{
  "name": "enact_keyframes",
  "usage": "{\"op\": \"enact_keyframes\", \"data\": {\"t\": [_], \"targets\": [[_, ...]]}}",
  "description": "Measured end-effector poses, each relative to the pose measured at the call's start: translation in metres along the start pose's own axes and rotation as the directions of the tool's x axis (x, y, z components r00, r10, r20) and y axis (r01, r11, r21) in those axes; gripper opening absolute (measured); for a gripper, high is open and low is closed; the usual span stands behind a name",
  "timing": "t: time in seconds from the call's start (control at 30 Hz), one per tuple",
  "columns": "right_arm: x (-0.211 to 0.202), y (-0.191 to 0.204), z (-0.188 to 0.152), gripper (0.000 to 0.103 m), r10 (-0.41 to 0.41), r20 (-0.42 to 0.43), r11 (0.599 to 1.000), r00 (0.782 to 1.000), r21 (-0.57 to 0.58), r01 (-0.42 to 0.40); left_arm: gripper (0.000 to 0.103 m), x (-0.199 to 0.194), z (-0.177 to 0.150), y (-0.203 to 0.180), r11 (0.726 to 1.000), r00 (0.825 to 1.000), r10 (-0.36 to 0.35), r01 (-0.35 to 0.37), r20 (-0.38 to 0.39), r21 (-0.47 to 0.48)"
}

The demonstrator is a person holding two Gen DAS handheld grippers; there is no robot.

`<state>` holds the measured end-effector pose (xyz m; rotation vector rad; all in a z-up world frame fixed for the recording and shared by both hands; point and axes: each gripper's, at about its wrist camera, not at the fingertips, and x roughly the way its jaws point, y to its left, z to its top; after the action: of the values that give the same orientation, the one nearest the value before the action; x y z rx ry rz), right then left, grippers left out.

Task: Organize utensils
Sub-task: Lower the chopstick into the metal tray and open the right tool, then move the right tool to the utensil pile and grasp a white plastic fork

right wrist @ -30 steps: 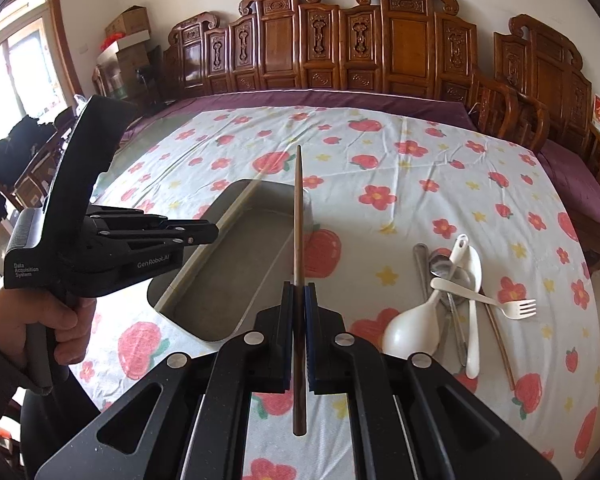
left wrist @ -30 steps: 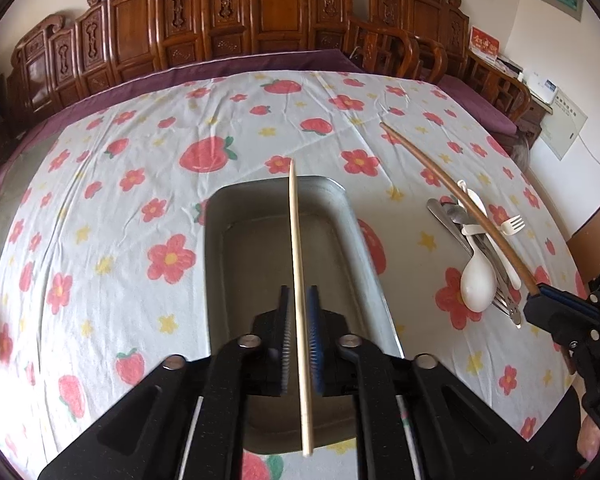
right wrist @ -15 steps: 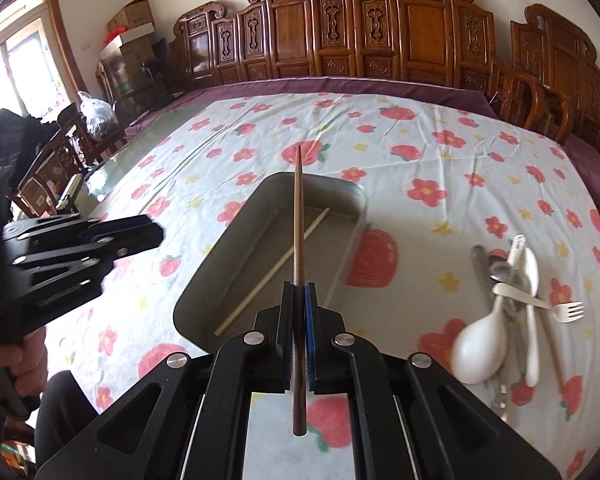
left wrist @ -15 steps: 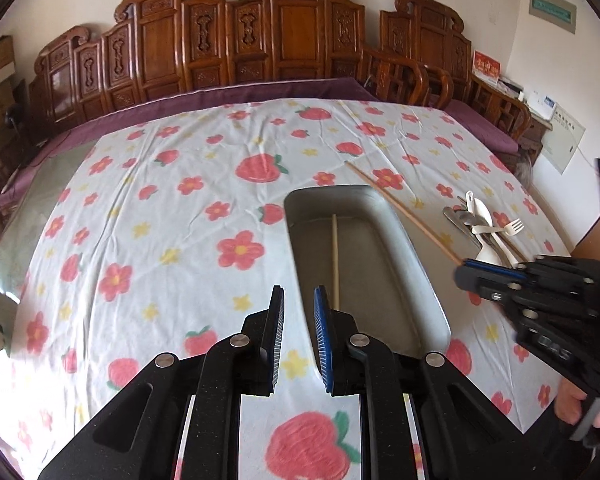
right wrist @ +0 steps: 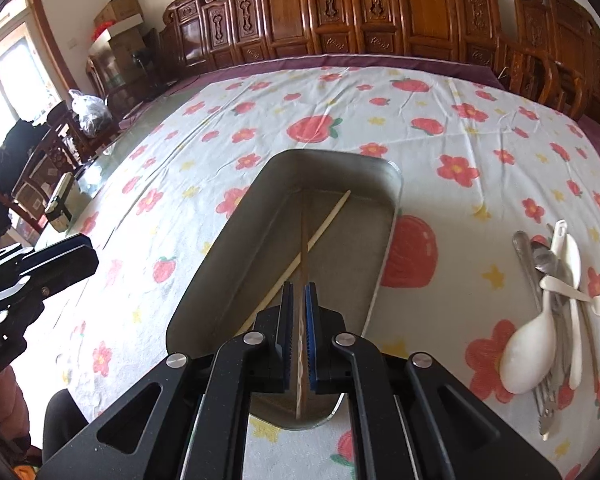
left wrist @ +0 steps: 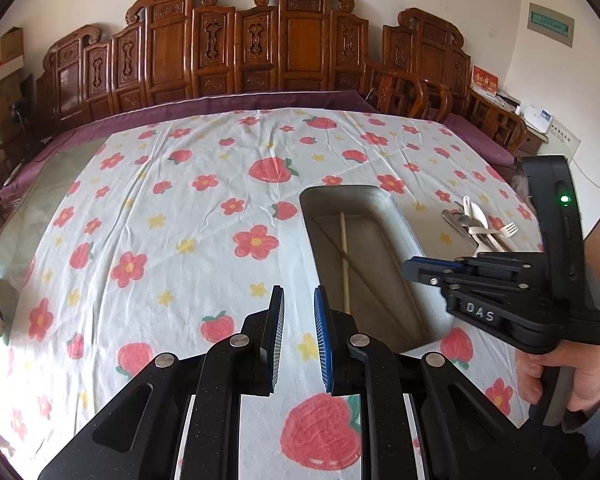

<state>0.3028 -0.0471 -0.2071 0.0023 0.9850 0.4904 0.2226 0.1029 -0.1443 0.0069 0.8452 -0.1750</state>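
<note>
From the left wrist view, the left gripper [left wrist: 299,334] stands with a gap between its pads, nothing in it, over the flower-printed cloth on the desk [left wrist: 172,216]. One grey rectangular metal tray [left wrist: 396,224] holds two chopsticks: one pale wooden chopstick [left wrist: 344,256] and one dark brown chopstick [left wrist: 350,266] crossing it. The right gripper [left wrist: 410,269] hides the tray's right rim; the pile of white plastic and metal cutlery [left wrist: 480,228] behind it is too tangled to count. From the right wrist view, the right gripper [right wrist: 299,334] is closed on the dark chopstick [right wrist: 303,248] (blurred near the pads), over the tray [right wrist: 392,184]. The pile [right wrist: 548,304] shows one white spoon [right wrist: 528,356] and one white fork [right wrist: 580,296]; the rest overlap.
</note>
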Motion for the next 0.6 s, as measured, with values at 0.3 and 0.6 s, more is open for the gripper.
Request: {"op": "enact_keyframes", "data": {"t": [0.3,0.6], "targets": [[-0.041,-0.007,-0.012,0.008,0.007,0.07,0.999,0.998,-0.042,-0.004,0.014,-0.003,-0.005,-0.016,0.999,1.0,-0.023,0.023,0.007,0.028],[-0.103,-0.037,-0.043,0.008,-0.036,0.126,0.997,0.991,-0.066,0.044,0.029,-0.016,-0.007,-0.041,0.997,0.999,-0.037,0.034,0.037,0.073]]}}
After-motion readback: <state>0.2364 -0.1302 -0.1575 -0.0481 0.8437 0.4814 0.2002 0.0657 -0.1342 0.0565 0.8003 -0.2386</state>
